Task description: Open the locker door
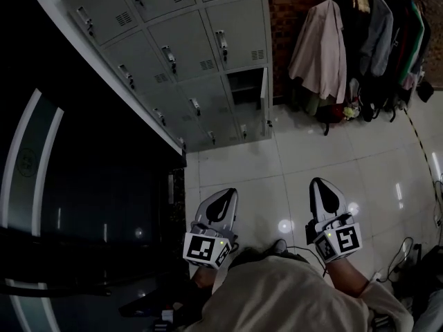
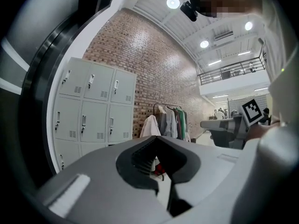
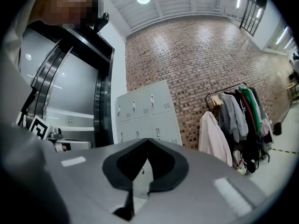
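One door (image 1: 265, 97) of the locker bank (image 1: 173, 40) at twelve o'clock already stood open, so the task looked done, with the left claw (image 1: 225, 195) and right claw (image 1: 320, 185) pressed together, empty, well apart from it.

A grey metal locker bank (image 1: 187, 54), three columns wide, is seen standing on the tiled floor (image 1: 277, 164) against a brick wall (image 1: 280, 19). Each closed door is fitted with a small handle and a vent slot. In the right column, one locker door (image 1: 265, 97) is swung open and seen nearly edge-on. The compartment (image 1: 242, 88) behind it is exposed, with closed doors above and below.
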